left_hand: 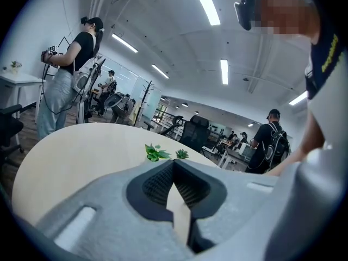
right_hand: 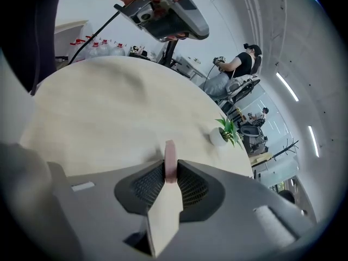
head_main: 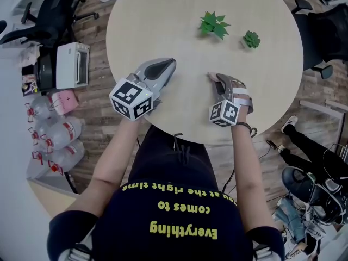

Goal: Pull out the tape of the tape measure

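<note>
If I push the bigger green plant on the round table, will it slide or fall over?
The plant looks small, so it is probably light and would likely slide on the smooth table. Its leaves spread wider than the little white pot, so a push high up might tip it; pushing low on the pot seems safer.

Your table (head_main: 163,26): smooth matt pale wood. Your left gripper (head_main: 172,62) and right gripper (head_main: 212,76): matt grey plastic, ribbed black pads (right_hand: 191,187). Pink piece (right_hand: 170,159): smooth, matt.
</note>
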Motion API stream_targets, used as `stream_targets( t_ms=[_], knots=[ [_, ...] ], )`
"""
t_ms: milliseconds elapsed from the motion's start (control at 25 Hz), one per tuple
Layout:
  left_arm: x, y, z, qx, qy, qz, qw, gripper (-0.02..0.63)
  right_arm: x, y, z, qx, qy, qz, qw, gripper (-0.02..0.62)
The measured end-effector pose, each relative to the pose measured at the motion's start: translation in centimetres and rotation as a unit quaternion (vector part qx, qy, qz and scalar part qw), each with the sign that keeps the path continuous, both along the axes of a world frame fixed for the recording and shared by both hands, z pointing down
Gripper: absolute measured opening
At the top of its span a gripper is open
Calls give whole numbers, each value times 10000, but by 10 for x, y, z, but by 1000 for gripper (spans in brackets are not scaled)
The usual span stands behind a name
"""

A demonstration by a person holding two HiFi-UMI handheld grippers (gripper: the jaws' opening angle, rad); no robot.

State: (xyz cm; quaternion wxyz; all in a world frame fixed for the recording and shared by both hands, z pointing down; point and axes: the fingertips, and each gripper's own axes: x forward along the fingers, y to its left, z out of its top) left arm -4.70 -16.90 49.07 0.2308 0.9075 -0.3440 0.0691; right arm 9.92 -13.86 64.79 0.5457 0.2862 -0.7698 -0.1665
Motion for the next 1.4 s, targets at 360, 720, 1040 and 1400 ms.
stream_targets(
  t_ms=[360, 720, 1040, 1400],
  knots=[
    [-1, 9, 4, -67, -9, 24, 10000, 2, -7, 6, 3, -141, -54, 50, 9999, 91],
    [4, 17, -1, -28, -5, 61, 10000, 2, -12, 22, 12, -785, -239, 145, 9965, 137],
    [4, 18, -7, 54, -21, 34, 10000, 2, -11, 33, 11, -1300, -445, 170, 9904, 179],
    [6, 21, -28, 321, -24, 26, 9995, 2, -9, 35, -24, -1293, -917, 392, 9866, 78]
  ],
)
